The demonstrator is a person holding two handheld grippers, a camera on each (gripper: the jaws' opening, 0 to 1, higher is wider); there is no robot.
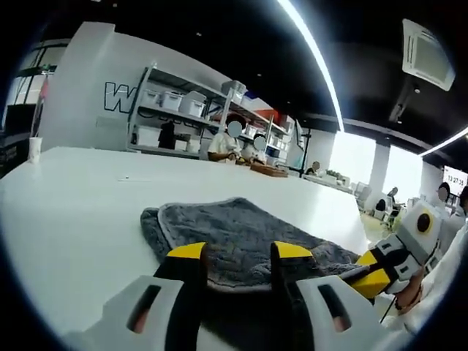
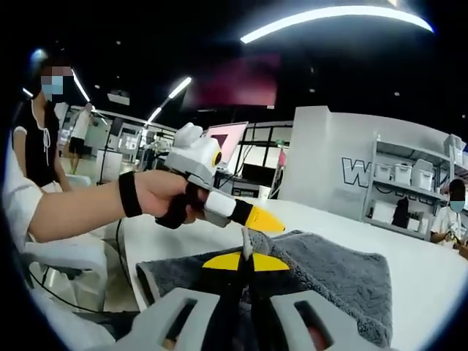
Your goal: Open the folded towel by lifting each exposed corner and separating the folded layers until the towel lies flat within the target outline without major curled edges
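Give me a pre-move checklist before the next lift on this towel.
1. Right gripper holds fabric: ok, jaws shut on a pinched edge of the grey towel.
2. Left gripper ready to grasp: ok, jaws open over the towel's near edge.
3. Grippers apart: ok, the left gripper sits beside the right one with a gap.
4. Towel flat: not ok, still folded, layers stacked.
5. Target outline located: cannot tell, no outline visible on the white table.
6. Table space around towel: ok.
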